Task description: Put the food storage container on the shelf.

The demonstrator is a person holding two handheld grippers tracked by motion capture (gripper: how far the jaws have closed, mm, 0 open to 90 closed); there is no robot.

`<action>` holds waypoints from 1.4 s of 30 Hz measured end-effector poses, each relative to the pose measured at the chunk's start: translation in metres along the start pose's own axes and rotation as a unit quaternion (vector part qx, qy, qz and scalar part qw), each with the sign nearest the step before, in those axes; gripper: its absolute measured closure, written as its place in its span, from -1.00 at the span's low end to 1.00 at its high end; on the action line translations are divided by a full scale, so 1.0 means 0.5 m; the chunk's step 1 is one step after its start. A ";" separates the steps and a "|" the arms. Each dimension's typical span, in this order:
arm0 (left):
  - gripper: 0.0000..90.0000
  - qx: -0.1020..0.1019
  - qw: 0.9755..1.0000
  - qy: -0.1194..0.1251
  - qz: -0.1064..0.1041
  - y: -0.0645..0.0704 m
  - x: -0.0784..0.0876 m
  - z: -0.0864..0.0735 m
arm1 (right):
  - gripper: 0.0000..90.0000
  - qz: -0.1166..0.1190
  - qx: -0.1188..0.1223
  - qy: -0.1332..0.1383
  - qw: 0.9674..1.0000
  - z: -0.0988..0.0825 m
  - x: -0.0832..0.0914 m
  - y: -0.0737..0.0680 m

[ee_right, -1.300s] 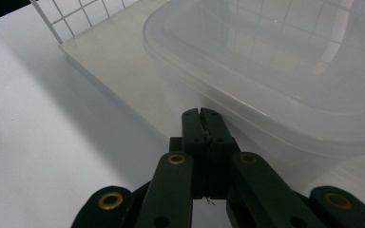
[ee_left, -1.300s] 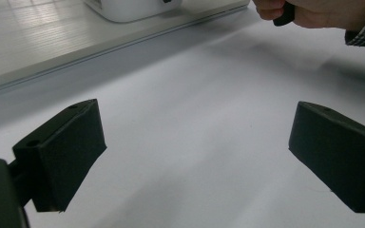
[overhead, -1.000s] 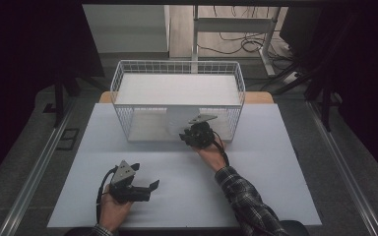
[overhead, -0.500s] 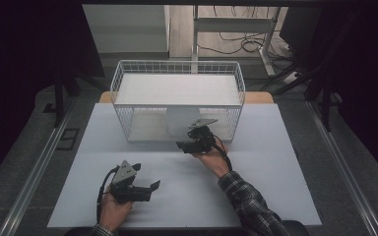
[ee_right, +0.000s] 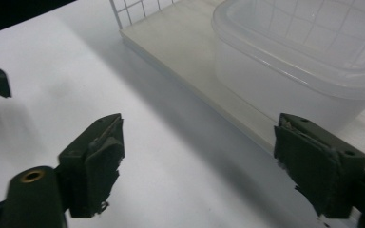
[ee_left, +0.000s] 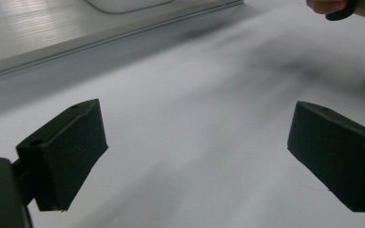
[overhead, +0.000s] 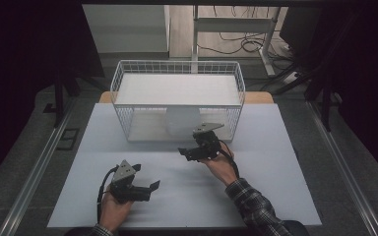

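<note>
A white wire basket point(overhead: 177, 69) stands on its side at the back of the table, open toward me. Inside it, on the lower board, sits a clear plastic container point(overhead: 182, 122) with a lid point(ee_right: 309, 52). My right gripper point(overhead: 187, 153) hovers just in front of the basket, jaws pointing left and open with nothing between them point(ee_right: 214, 156). The container lies ahead and to the right of its jaws. My left gripper point(overhead: 151, 191) rests low near the front edge, open and empty point(ee_left: 204, 142), pointing right.
The white table point(overhead: 275, 162) spreads wide on both sides of the basket. A pale board point(ee_right: 190, 57) forms the basket's floor, its edge raised a little above the table. Dark floor and metal rails flank the table.
My right gripper has pulled back from the basket's opening toward me and a little left, turning its jaws leftward. The left gripper has stayed put.
</note>
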State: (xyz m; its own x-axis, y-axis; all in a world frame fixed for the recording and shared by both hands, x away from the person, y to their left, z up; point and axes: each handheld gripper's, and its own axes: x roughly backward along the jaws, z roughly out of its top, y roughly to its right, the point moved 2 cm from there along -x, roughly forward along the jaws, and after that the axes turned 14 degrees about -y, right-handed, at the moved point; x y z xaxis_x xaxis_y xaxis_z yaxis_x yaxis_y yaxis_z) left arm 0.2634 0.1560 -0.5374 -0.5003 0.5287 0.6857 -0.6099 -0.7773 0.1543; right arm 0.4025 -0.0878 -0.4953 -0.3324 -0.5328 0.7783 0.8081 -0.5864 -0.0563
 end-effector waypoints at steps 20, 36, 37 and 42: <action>-0.92 -0.008 1.000 -0.014 -0.023 -0.004 -0.001 -0.002 | -0.91 0.007 -0.004 0.014 1.000 -0.075 0.072 0.001; -0.92 -0.004 0.999 -0.023 -0.030 -0.004 -0.006 -0.003 | -0.94 0.001 -0.008 0.005 1.000 -0.130 0.100 -0.024; -0.92 -0.004 0.999 -0.023 -0.030 -0.004 -0.006 -0.003 | -0.94 0.001 -0.009 0.005 1.000 -0.133 0.101 -0.024; -0.92 -0.005 0.999 -0.026 -0.027 -0.003 -0.004 -0.003 | -0.94 0.000 -0.012 0.004 1.000 -0.146 0.111 -0.025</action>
State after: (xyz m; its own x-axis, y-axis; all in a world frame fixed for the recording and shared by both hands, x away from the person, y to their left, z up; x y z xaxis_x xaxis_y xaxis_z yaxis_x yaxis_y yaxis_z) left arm 0.2645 0.1567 -0.5403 -0.4347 0.5506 0.7127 -0.6406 -0.7452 0.1850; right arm 0.3384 -0.1547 -0.4971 -0.3367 -0.5379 0.7728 0.7967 -0.6003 -0.0707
